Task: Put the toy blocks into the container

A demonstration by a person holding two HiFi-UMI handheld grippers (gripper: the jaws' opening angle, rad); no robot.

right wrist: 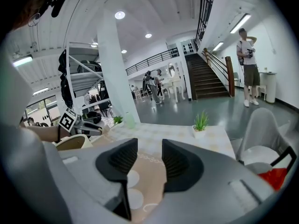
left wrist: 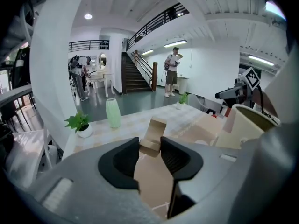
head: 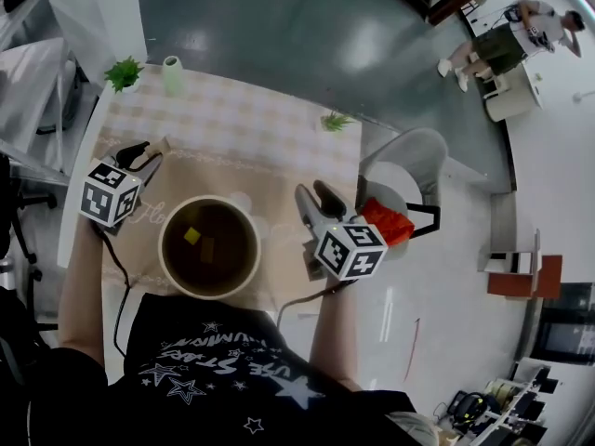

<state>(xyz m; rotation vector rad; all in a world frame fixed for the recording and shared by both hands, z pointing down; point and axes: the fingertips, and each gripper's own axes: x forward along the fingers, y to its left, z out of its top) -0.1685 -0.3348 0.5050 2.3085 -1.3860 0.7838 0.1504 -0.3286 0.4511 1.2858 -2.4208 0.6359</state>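
On table [head: 270, 137], mid-frame: container [head: 210, 200], blocks [head: 192, 235] in it. Left gripper [head: 152, 154] at its left, right gripper [head: 314, 193] at its right.

Tan wooden block [left wrist: 156, 127], left of cream round container [left wrist: 236, 129]: lower end hidden between left gripper [left wrist: 149, 143] jaws | container: right side cut off by gripper body | inside container: dark shape [head: 207, 249] beside yellow piece [head: 191, 235], too dim to identify | red object [head: 390, 219] right of container: corner behind right gripper [head: 314, 193] cube

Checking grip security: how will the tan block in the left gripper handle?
The tan block looks rigid and flat-faced, so it probably won't roll. The left gripper pinches only its lower end, so it may pivot. Small, so likely light.
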